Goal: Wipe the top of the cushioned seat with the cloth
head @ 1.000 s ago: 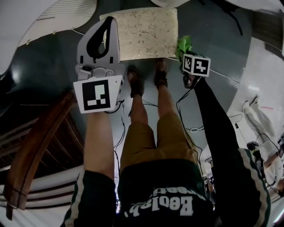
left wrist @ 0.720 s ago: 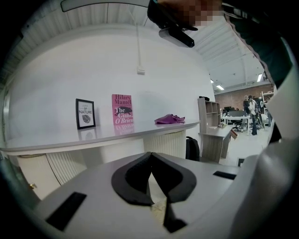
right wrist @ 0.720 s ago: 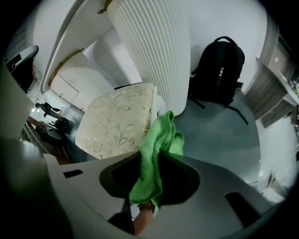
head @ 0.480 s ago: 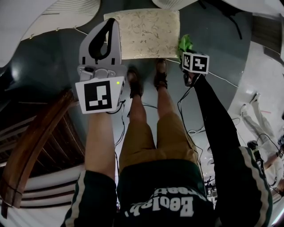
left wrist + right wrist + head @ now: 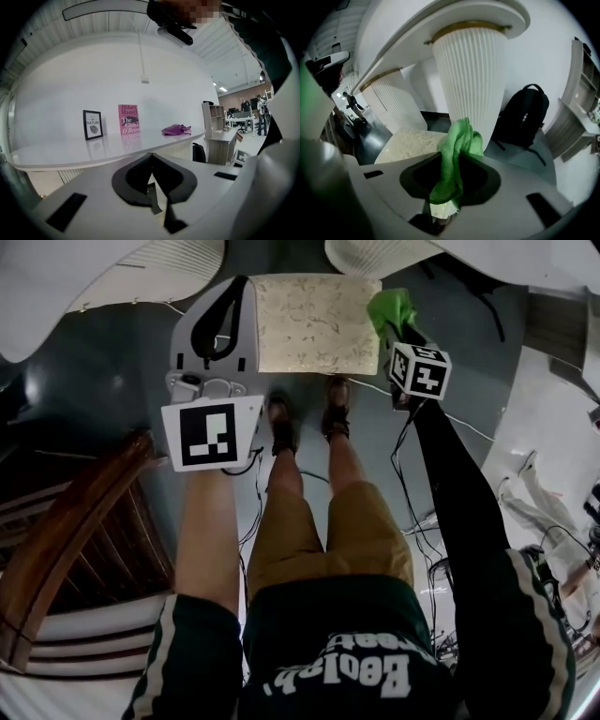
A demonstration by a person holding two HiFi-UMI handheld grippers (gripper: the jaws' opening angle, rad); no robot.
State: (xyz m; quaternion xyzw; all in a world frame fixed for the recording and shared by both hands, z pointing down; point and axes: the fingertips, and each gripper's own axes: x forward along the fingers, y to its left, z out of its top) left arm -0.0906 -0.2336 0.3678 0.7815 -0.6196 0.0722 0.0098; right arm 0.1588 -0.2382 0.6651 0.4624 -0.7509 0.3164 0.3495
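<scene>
The right gripper is pinching the cloth by a bunched fold; the seat is lying ahead of its tips, leftward, untouched. The left gripper is hanging closed on nothing (over the seat's left edge). The cloth is looking soft, light, limp; gripping mid-fold is probably leaving enough loose to drag flat.

Black backpack beside a fluted white pedestal (pink book on the table)
</scene>
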